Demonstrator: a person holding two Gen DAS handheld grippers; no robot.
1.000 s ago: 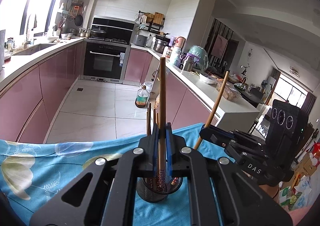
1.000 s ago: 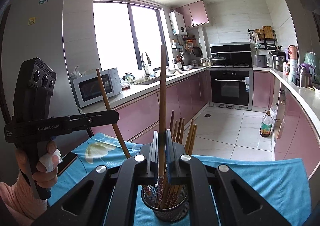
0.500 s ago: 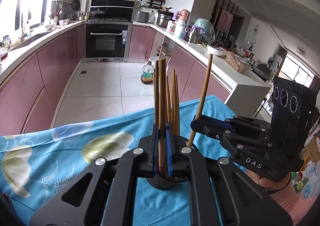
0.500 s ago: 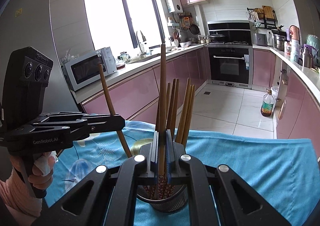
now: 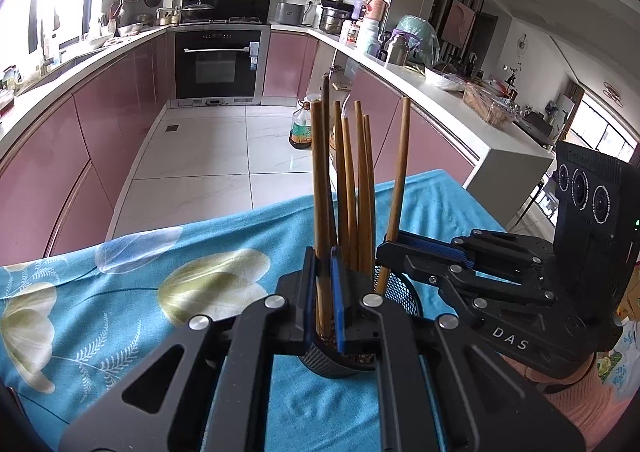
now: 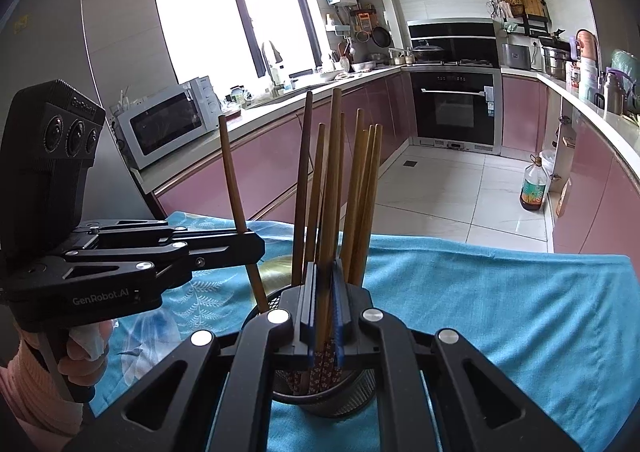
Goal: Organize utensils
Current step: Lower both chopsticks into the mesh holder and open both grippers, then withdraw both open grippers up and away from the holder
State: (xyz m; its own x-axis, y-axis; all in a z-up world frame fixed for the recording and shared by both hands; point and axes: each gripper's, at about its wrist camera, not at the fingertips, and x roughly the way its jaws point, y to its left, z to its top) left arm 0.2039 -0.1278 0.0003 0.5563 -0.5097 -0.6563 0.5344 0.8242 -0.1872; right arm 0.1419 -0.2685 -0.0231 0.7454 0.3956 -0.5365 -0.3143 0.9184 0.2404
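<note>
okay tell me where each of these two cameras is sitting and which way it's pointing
Left wrist: on the left gripper, facing oven and right-hand counter; the right gripper and the person's wrist show at right.
Right wrist: on the right gripper, facing window and microwave; left gripper and hand at left.
Shared: mesh holder of chopsticks, blue cloth, oven.

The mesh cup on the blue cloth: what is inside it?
The mesh cup holds a bundle of wooden chopsticks standing upright. Their patterned lower ends show at its mouth. The cup's bottom is covered by the right gripper.
</note>
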